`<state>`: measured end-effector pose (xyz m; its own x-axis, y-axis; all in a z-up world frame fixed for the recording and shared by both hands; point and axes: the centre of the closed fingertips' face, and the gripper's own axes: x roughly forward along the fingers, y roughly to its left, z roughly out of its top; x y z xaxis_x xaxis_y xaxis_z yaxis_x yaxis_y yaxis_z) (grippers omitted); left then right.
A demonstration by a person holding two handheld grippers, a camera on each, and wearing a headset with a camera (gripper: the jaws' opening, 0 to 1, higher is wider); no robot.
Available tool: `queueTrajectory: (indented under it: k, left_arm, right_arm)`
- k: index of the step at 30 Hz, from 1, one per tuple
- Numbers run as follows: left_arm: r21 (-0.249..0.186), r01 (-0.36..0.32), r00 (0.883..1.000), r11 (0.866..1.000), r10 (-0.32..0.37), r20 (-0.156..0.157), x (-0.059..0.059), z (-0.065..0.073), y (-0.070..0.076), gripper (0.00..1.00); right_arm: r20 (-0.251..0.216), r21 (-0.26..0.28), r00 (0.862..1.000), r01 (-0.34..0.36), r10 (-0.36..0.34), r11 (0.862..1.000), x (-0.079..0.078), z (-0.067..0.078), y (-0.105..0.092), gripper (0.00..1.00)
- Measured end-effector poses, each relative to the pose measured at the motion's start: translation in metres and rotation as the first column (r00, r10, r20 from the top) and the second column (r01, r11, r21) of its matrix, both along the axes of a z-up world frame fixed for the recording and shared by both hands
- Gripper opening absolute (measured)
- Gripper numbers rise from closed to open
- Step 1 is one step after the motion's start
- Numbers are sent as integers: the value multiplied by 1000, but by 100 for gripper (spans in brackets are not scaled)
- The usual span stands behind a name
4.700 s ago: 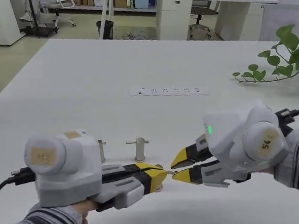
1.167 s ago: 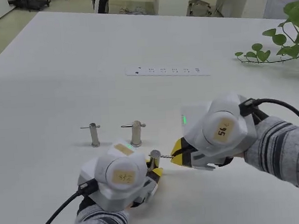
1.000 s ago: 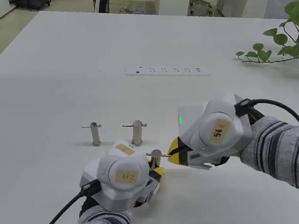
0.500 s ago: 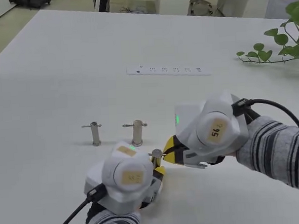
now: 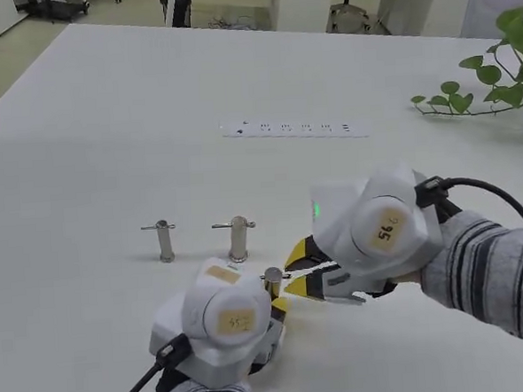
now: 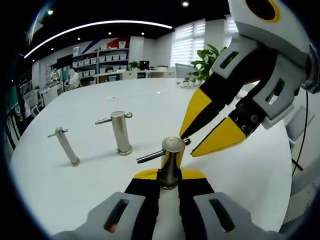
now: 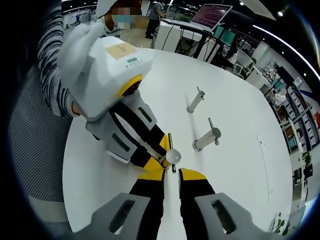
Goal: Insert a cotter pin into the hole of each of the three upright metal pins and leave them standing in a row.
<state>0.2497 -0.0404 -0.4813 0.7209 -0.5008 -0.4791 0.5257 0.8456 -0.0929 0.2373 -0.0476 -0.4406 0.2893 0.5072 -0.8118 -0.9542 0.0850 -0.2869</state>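
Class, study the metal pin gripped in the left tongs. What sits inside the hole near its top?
A cotter pin runs through the metal pin, its shank sticking out one side. The stretch inside the hole is covered.

- A round tan sticker (image 5: 386, 233) on the rear cap of the right gripper (image 5: 294, 277), right of centre in the head view, carries dark handwritten digits. "56" can be read; a third character after it is unclear.
- A like round sticker (image 5: 236, 322) on the rear cap of the left gripper (image 5: 275, 298), at lower centre, bears faint digits, perhaps "55"; I cannot tell for sure.
- A square tan label (image 5: 222, 274) on top of that gripper shows no legible writing.
- In the right gripper view, a dark line of small print (image 7: 134, 60) on the left gripper's white housing, upper left, is too small to read.
- Markings on the white power strip (image 5: 293, 128) are too small to read.
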Motion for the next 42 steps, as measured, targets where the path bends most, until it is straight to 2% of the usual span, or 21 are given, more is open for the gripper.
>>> queueTrajectory:
  k: [3, 15, 24, 27, 29, 31, 33, 35, 37, 40, 42]
  left_arm:
    - [1, 0, 1000, 1000, 0, 0, 0, 0, 0, 10]
    - [10, -2, 1000, 1000, 2, 4, 2, -1, -1, 10]
    - [20, -5, 1000, 1000, 5, 6, 2, -2, -1, 10]
    - [24, -2, 1000, 1000, 2, 5, 1, -2, -1, 10]
    - [17, -2, 1000, 1000, 2, -10, 1, -3, -1, 10]
    - [21, 7, 1000, 1000, -6, -15, 2, -4, -1, 10]
    - [25, 14, 1000, 1000, -14, -15, 1, -4, -1, 11]
    - [38, 24, 1000, 999, -24, -10, 1, -5, 0, 15]
    - [47, 37, 999, 998, -37, -2, 1, -3, 1, 19]
    - [46, 51, 999, 998, -51, -1, 0, 0, 2, 27]
    - [42, 66, 998, 997, -66, -1, -2, 3, 2, 30]
  right_arm:
    - [1, -2, 1000, 3, -3, 1000, 1, 0, -2, 0]
    - [7, -12, 1000, -1, 1, 1000, 4, -1, -1, 0]
    - [5, 6, 1000, 8, -8, 1000, 5, -2, -1, 0]
    - [-4, 23, 1000, 21, -21, 1000, 5, -3, 0, 0]
    - [-28, 45, 998, 57, -56, 997, 4, -4, 1, 0]
    - [-46, 66, 997, 69, -66, 995, 2, -4, 3, 4]
    - [-44, 60, 997, 72, -70, 996, 2, -6, 2, 6]
    - [-51, 81, 996, 77, -73, 994, 2, -5, 3, 8]
    - [-82, 115, 992, 104, -95, 988, 2, -4, 6, 8]
    - [-85, 135, 991, 117, -106, 984, 6, -2, 8, 10]
    - [-114, 150, 986, 139, -122, 979, 6, -3, 10, 11]
